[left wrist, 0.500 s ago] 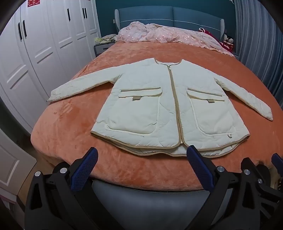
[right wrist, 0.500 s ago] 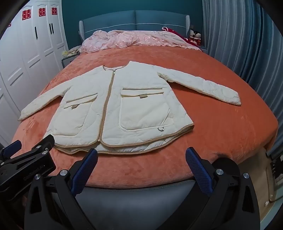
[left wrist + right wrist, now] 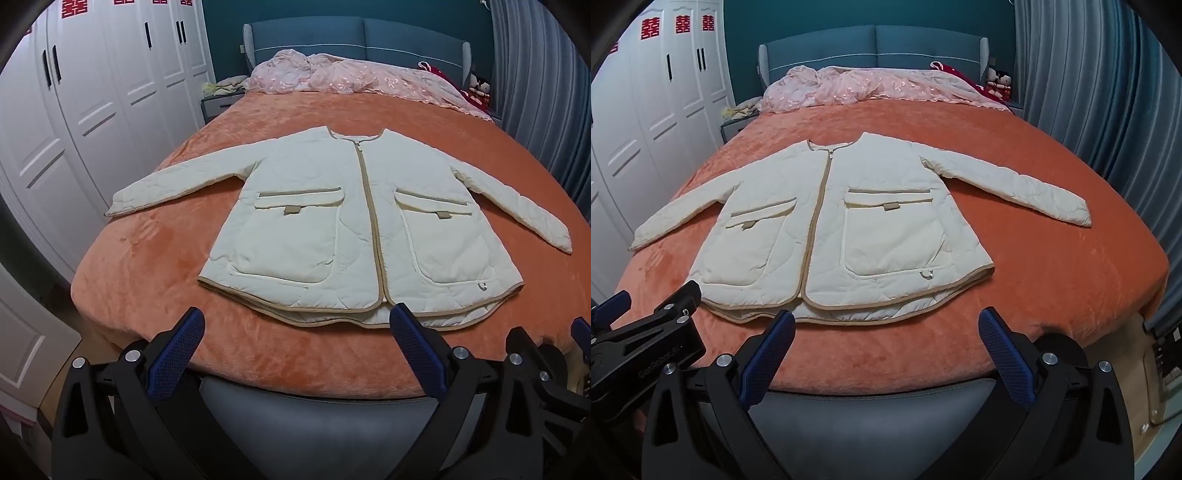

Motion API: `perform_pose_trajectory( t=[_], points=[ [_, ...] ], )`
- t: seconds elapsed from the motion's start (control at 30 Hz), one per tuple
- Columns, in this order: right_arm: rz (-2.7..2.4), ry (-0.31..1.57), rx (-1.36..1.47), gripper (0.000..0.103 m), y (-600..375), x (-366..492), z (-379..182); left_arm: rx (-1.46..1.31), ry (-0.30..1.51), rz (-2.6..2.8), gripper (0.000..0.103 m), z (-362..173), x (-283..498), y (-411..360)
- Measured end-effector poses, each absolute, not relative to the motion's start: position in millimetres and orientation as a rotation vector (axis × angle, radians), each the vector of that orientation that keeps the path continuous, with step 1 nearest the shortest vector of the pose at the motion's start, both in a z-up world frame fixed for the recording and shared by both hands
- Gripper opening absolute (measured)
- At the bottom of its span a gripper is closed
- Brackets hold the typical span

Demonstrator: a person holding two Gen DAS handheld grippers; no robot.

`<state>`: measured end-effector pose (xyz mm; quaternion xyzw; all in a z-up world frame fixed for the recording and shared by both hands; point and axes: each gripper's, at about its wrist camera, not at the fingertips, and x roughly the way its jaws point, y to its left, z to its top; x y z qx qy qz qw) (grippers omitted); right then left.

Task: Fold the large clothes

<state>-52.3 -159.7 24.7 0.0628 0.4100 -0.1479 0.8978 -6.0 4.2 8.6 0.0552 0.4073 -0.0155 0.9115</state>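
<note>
A cream quilted jacket [image 3: 354, 229] with tan trim, two front pockets and a closed zip lies flat, front up, on the orange bedspread [image 3: 147, 266], both sleeves spread out to the sides. It also shows in the right wrist view [image 3: 849, 229]. My left gripper [image 3: 295, 328] is open and empty, held off the foot of the bed just short of the jacket's hem. My right gripper [image 3: 886, 328] is open and empty, likewise short of the hem. The left gripper's body [image 3: 646, 339] shows at the left of the right wrist view.
A crumpled pink quilt [image 3: 351, 77] lies at the blue headboard [image 3: 362, 37]. White wardrobe doors [image 3: 74, 110] stand left of the bed, with a nightstand [image 3: 218, 103] beside them. Grey-blue curtains [image 3: 1108, 110] hang on the right. The grey bed frame edge [image 3: 314, 413] is below the grippers.
Both cameras have moved slightly, shifting the jacket a little right in the left view. The jacket has not moved and both grippers stay open.
</note>
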Motion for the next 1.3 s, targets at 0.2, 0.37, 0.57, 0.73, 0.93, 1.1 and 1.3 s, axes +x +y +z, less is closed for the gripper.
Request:
perform_pose_trajectory(
  t=[0.2,0.37,0.57,0.73,0.93,1.1,1.3],
  points=[
    [-0.314,0.841,0.110,0.098,-154.3,-53.3,27.3,0.105,0.844,-0.032,0.098,8.0,-5.5,6.3],
    [-0.315,0.842,0.107,0.098,-153.0,-53.1,27.2,0.104,0.845,-0.032,0.098,7.2,-5.9,6.6],
    [-0.313,0.841,0.110,0.098,-152.0,-52.7,27.1,0.105,0.845,-0.029,0.098,6.5,-6.3,6.9],
    [-0.312,0.841,0.111,0.098,-152.4,-52.7,27.2,0.105,0.844,-0.032,0.098,6.8,-5.9,6.9],
    [-0.313,0.841,0.111,0.098,-152.0,-53.0,27.6,0.105,0.844,-0.033,0.098,6.9,-5.8,7.2],
    [-0.313,0.840,0.112,0.098,-151.8,-53.0,27.6,0.104,0.845,-0.032,0.098,7.0,-5.3,9.0],
    [-0.313,0.841,0.110,0.098,-151.8,-53.0,27.6,0.100,0.848,-0.036,0.098,6.3,-4.7,10.7]
  ],
)
